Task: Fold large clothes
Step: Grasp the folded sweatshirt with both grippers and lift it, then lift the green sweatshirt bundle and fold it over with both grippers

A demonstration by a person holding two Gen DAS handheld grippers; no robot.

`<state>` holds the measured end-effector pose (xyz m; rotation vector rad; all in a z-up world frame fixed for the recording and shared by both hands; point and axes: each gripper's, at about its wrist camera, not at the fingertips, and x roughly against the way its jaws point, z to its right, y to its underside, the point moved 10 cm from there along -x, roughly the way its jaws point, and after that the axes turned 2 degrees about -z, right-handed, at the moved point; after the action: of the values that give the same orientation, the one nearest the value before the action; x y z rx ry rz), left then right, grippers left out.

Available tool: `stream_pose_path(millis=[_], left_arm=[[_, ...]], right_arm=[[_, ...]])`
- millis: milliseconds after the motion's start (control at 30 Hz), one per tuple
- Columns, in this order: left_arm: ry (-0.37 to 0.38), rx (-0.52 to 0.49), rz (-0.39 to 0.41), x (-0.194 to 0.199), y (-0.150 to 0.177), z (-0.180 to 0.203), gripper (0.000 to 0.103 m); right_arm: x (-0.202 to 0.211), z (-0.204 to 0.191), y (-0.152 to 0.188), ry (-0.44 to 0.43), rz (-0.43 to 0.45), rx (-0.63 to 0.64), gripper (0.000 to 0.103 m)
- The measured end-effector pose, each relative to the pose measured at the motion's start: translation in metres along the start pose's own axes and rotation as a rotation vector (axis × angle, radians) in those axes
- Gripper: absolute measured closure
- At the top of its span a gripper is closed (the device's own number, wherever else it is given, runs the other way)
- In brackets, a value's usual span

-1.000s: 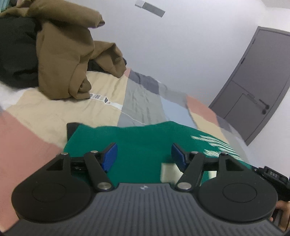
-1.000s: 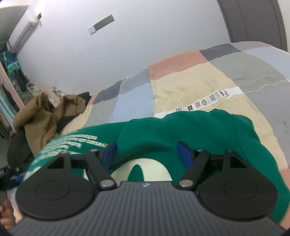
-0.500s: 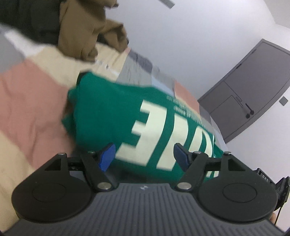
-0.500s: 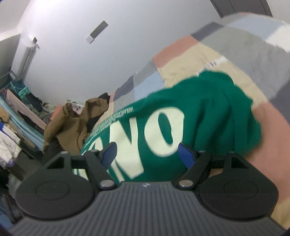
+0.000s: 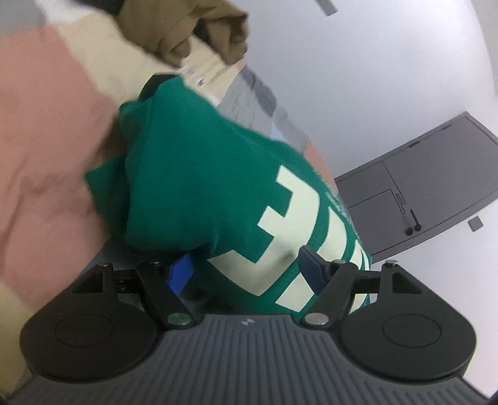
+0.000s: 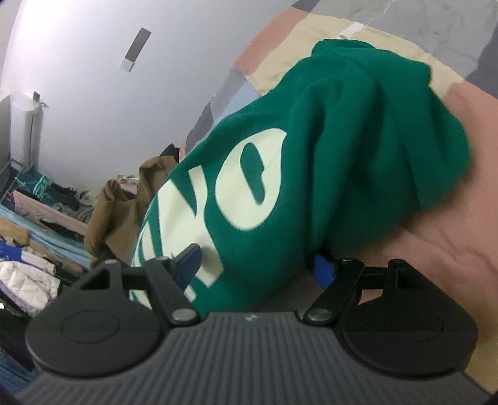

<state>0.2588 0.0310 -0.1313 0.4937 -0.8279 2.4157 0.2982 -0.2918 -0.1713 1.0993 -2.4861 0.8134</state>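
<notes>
**Green sweatshirt bundled between both grippers over the bed**

Close in, the left gripper (image 5: 246, 271) has its blue fingers (image 5: 180, 274) spread wide, and the folded green sweatshirt (image 5: 199, 174) fills the gap between them, its cream block lettering facing up. Whether the pads press the cloth is hard to tell; the near edge of the bundle sags over one of them. Its jaws have just been opening a touch, with the fabric between them.

On the other side, the right gripper (image 6: 258, 268) shows the same: fingers (image 6: 188, 264) set wide apart, the sweatshirt's (image 6: 358, 149) thick rolled end draped across the gap and hiding most of the far finger.

Under the bundle lies the bed (image 5: 40, 131), its patchwork cover in pink, beige and grey blocks. Farther up the bed, toward its far edge, a brown garment (image 5: 183, 28) sits in a heap. Beyond that, a plain white wall and a grey door (image 5: 435, 187).
</notes>
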Motion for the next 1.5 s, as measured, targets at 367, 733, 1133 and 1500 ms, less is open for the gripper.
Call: stream_pose_path(millis=[367,733,1133,1500], left_arm=[[0.126,-0.060,0.115,0.012,-0.043,0.031,0.034],[0.030,-0.026,0.063,-0.004,-0.028,0.006,0.037],[0.116,0.211,-0.024,0.000,0.003,-0.007,0.007],[0.198,0.426,-0.029,-0.001,0.013,-0.025,0.000]], right_arm=[[0.020,-0.034,-0.046,-0.208,0.153,0.021,0.048],[-0.015,0.002,-0.039,-0.032,0.097,0.012,0.056],[-0.022,0.015,0.010,-0.099,0.013,-0.257,0.013],[-0.034,0.030,-0.020,-0.169,0.157,-0.377,0.013]])
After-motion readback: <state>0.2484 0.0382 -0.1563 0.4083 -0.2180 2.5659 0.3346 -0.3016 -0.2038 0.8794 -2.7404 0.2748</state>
